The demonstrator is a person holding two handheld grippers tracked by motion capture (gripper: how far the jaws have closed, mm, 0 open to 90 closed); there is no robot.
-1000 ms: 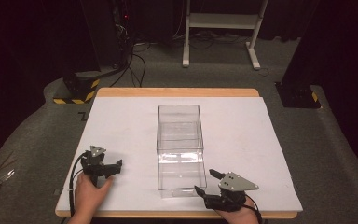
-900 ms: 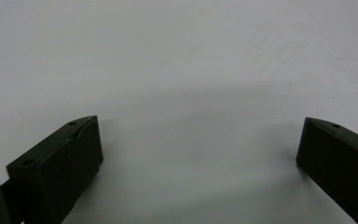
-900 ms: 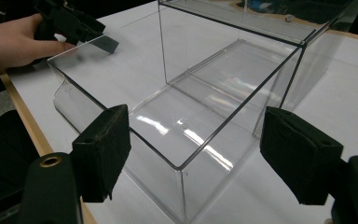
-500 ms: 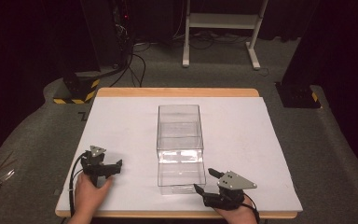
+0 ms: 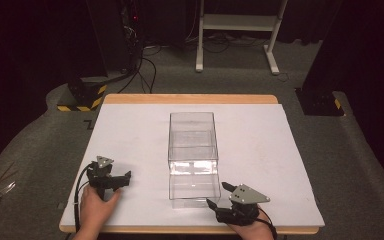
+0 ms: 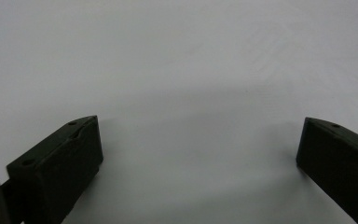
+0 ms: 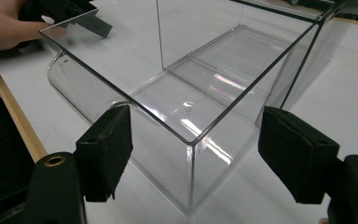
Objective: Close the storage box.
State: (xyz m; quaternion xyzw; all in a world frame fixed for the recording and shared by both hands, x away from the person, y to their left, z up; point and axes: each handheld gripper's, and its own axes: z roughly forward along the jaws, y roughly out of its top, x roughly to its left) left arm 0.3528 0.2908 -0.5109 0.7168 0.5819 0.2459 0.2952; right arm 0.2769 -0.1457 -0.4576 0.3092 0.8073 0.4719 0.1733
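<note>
The place looks like a lab or a recording studio rather than a home. A wooden-edged table (image 5: 190, 99) covered by a plain white sheet (image 5: 130, 135) stands on grey carpet (image 5: 360, 165), ringed by black curtains (image 5: 35, 45). Behind it, cables (image 5: 145, 65) trail from dark equipment, a white metal stand (image 5: 237, 22) rests on the floor, and yellow-and-black hazard-striped bases (image 5: 82, 95) hold black posts.

Clear plastic box (image 5: 192, 155), open-topped, empty, upright at mid-table, near corner betw. right gripper's jaws.
</note>
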